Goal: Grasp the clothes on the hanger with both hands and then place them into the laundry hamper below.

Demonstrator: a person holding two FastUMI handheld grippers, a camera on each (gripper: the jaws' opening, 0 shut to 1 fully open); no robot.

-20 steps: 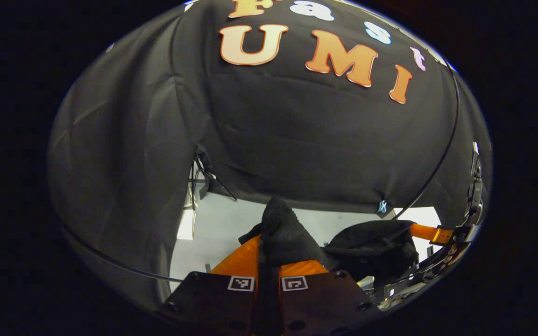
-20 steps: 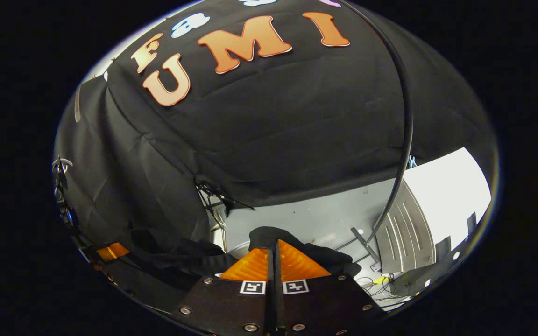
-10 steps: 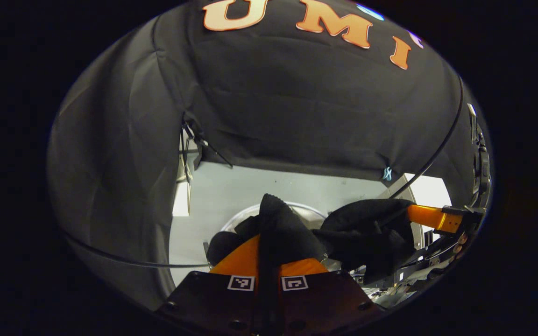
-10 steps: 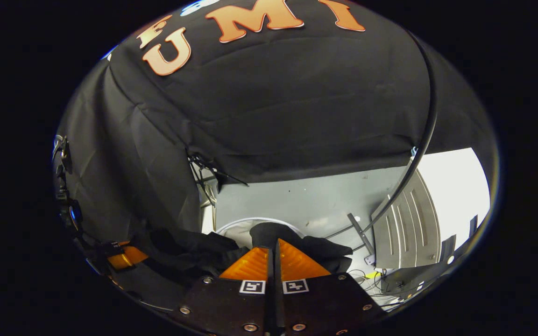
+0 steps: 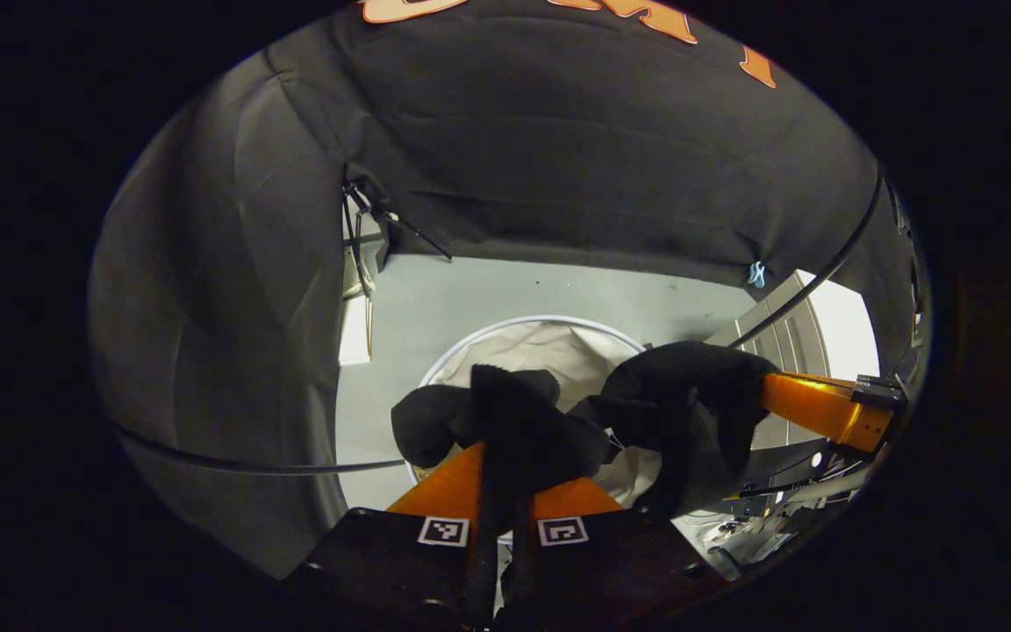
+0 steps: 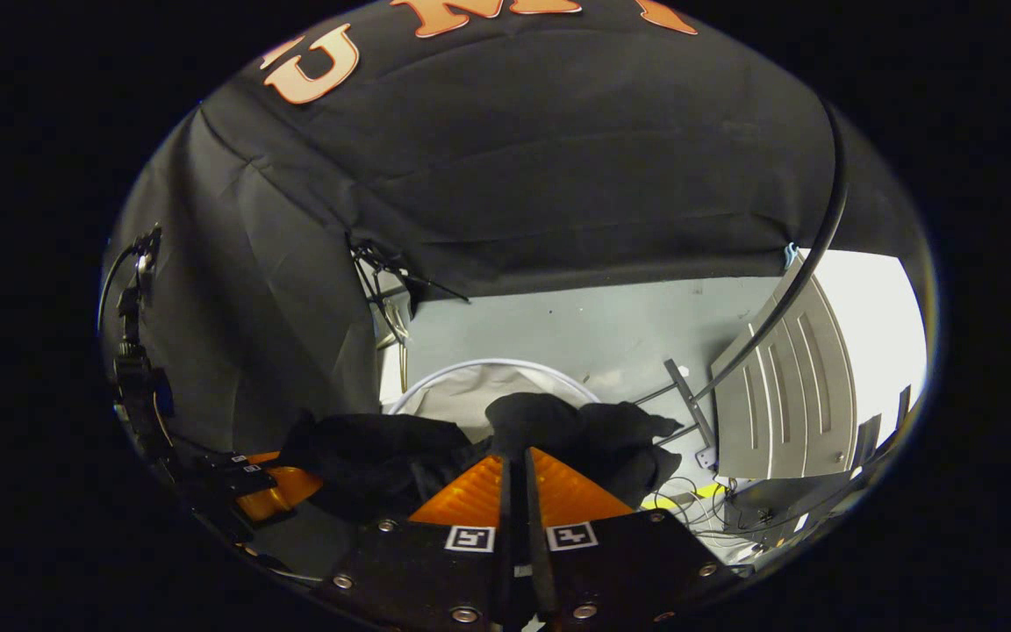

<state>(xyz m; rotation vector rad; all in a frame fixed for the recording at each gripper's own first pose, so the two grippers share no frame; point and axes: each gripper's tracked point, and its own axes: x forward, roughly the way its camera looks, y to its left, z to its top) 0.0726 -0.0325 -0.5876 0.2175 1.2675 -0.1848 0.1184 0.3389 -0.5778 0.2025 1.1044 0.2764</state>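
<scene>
Gripping the black garment between its orange fingers, the left tool sits at the bottom centre of the left gripper view, jaws nearly closed with cloth bunched between them. The right tool is likewise pinched on dark fabric at the bottom centre of the right gripper view, and it also appears at the middle right of the left gripper view, wrapped in cloth.

The garment hangs in a clump between the two tools, above the white-rimmed laundry hamper, whose opening lies at the centre of both views.

The likely trouble is a fold draping over the hamper rim if one tool lets go sooner, or if the release comes off-centre; loose cloth on the right side looks closest to the edge. A black cable arcs along the right of the frame and could snag a tool. The grey floor beyond the hamper gives open room.
</scene>
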